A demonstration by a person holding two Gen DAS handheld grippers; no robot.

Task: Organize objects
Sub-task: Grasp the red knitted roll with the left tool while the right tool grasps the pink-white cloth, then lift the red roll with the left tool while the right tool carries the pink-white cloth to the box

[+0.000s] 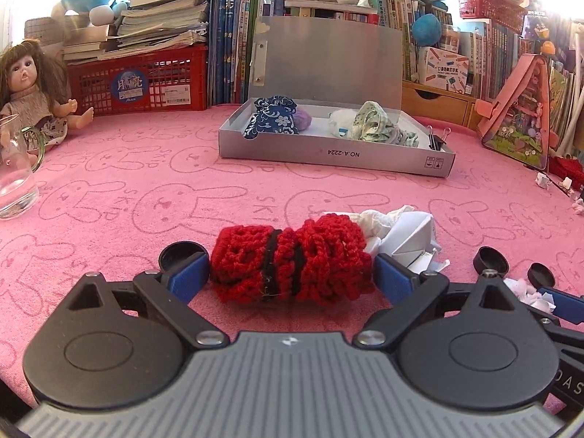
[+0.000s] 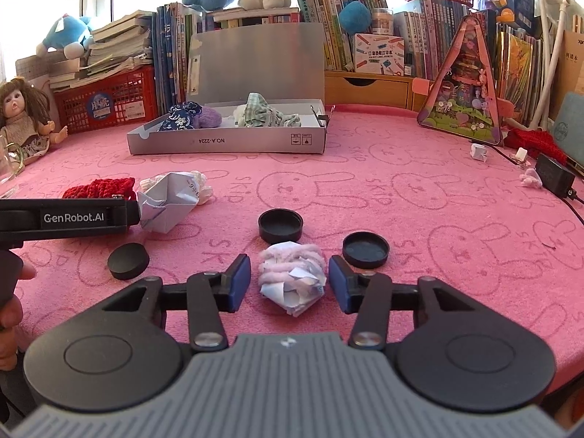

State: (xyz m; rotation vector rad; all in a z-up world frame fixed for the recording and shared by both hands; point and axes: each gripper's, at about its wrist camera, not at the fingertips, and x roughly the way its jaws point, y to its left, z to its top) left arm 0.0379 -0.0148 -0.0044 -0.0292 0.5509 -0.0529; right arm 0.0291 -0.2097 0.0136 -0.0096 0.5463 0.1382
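Note:
In the left wrist view a red crochet piece (image 1: 292, 266) with black stripes lies on the pink cloth, and my left gripper (image 1: 292, 272) is shut on it, one blue pad against each end. Crumpled white paper (image 1: 405, 233) lies just behind it on the right. In the right wrist view a small bundle of pink yarn and paper (image 2: 292, 277) sits between the pads of my right gripper (image 2: 290, 281), which is open with a slim gap on each side. The open silver box (image 2: 226, 144) stands further back with folded cloths inside.
Three black lids (image 2: 280, 224) (image 2: 366, 250) (image 2: 128, 261) lie around the right gripper. A glass jug (image 1: 14, 179) and a doll (image 1: 29, 91) stand far left, a pink toy house (image 2: 463, 84) and a black adapter (image 2: 554, 175) far right. Books and a red crate line the back.

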